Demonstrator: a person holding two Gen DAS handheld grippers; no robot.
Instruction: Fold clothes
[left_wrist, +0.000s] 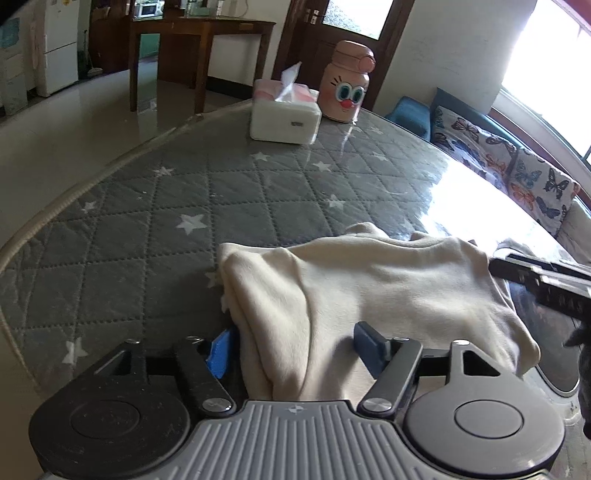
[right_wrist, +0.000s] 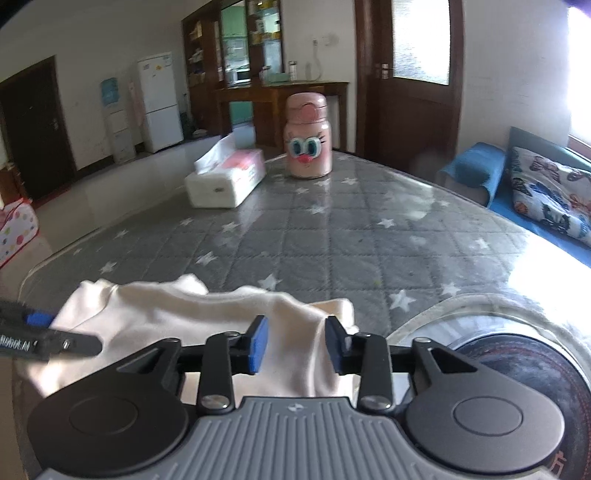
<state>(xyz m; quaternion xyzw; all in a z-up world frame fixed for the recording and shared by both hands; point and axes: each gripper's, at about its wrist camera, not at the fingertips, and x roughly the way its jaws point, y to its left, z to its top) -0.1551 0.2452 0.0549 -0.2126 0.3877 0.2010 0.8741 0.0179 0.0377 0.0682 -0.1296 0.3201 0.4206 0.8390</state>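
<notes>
A cream fleece garment (left_wrist: 369, 288) lies bunched in thick folds near the front of the grey star-quilted table cover (left_wrist: 184, 192). My left gripper (left_wrist: 295, 347) is open wide, and the garment's left part runs between its fingers right up to its body. My right gripper (right_wrist: 298, 345) has its fingers half closed, with a thick fold of the garment (right_wrist: 207, 314) pressed between the blue pads. Each gripper also shows at the edge of the other's view: the right gripper (left_wrist: 546, 284) beside the garment's right side, the left gripper (right_wrist: 40, 332) at its left end.
A white and pink tissue box (left_wrist: 284, 114) and a pink cartoon-face bottle (left_wrist: 345, 88) stand at the table's far end. A round dark pad (right_wrist: 517, 373) sits at the front right. A blue sofa with butterfly cushions (left_wrist: 517, 162) runs along the right side.
</notes>
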